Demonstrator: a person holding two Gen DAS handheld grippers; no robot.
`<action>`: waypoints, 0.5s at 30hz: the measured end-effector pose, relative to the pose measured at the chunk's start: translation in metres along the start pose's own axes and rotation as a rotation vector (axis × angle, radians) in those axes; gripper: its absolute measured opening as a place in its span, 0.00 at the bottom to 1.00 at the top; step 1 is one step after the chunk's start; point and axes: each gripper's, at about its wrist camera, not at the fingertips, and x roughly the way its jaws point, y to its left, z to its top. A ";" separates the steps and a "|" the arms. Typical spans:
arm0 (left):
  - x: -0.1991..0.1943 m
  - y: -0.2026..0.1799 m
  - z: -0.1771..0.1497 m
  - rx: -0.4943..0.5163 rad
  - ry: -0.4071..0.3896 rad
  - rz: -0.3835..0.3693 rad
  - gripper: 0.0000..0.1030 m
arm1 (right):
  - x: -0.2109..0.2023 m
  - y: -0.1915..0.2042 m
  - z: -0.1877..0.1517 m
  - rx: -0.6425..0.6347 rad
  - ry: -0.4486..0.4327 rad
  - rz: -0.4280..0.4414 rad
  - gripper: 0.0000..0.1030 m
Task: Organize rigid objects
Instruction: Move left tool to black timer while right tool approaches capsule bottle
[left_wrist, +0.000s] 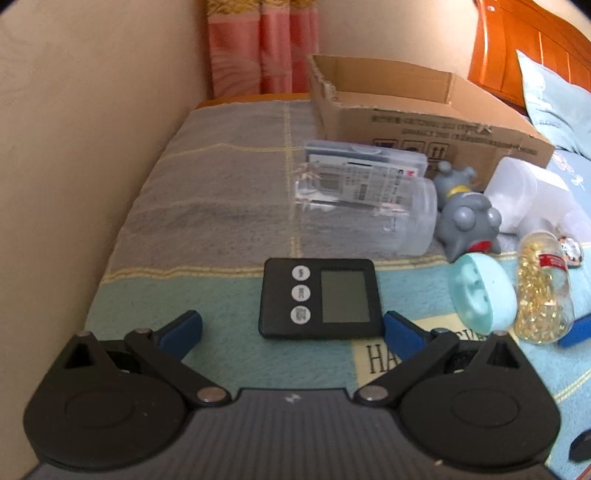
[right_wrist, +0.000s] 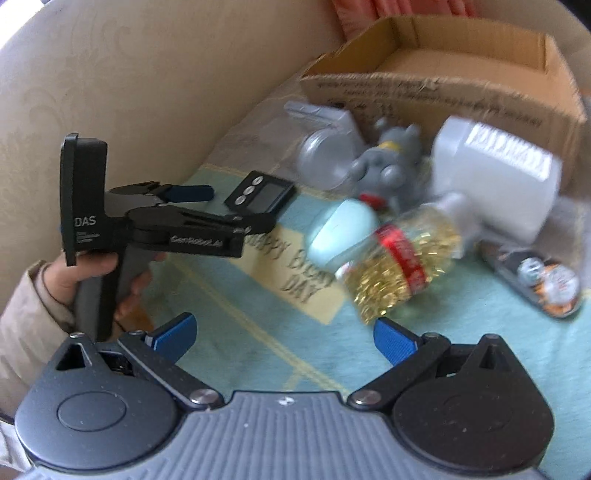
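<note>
A black digital timer (left_wrist: 319, 298) lies flat on the cloth; it also shows in the right wrist view (right_wrist: 260, 196). My left gripper (left_wrist: 291, 328) is open just short of it, jaws wide on either side, touching nothing. My right gripper (right_wrist: 284, 338) is open and empty, just short of a clear bottle of gold bits (right_wrist: 402, 260), also seen in the left wrist view (left_wrist: 543, 288). Beside the bottle lie a mint round case (right_wrist: 341, 232), a grey toy figure (right_wrist: 384, 170) and a white plastic container (right_wrist: 495, 177). The left gripper (right_wrist: 192, 193) shows in the right wrist view.
An open cardboard box (left_wrist: 417, 110) stands at the back. A clear jar (left_wrist: 369, 218) and flat clear case (left_wrist: 365, 157) lie before it. A small badge packet (right_wrist: 539, 284) lies at the right. A beige wall (left_wrist: 74, 147) bounds the left side.
</note>
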 end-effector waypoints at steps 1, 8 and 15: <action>0.000 0.001 -0.001 0.000 0.000 0.001 0.99 | 0.002 0.001 0.000 -0.004 0.008 -0.004 1.00; -0.001 0.000 -0.002 -0.001 0.000 0.001 0.99 | -0.031 0.004 0.010 -0.147 -0.084 -0.218 1.00; -0.003 0.002 -0.004 -0.001 0.000 -0.003 0.99 | -0.025 -0.027 0.047 -0.176 -0.128 -0.215 1.00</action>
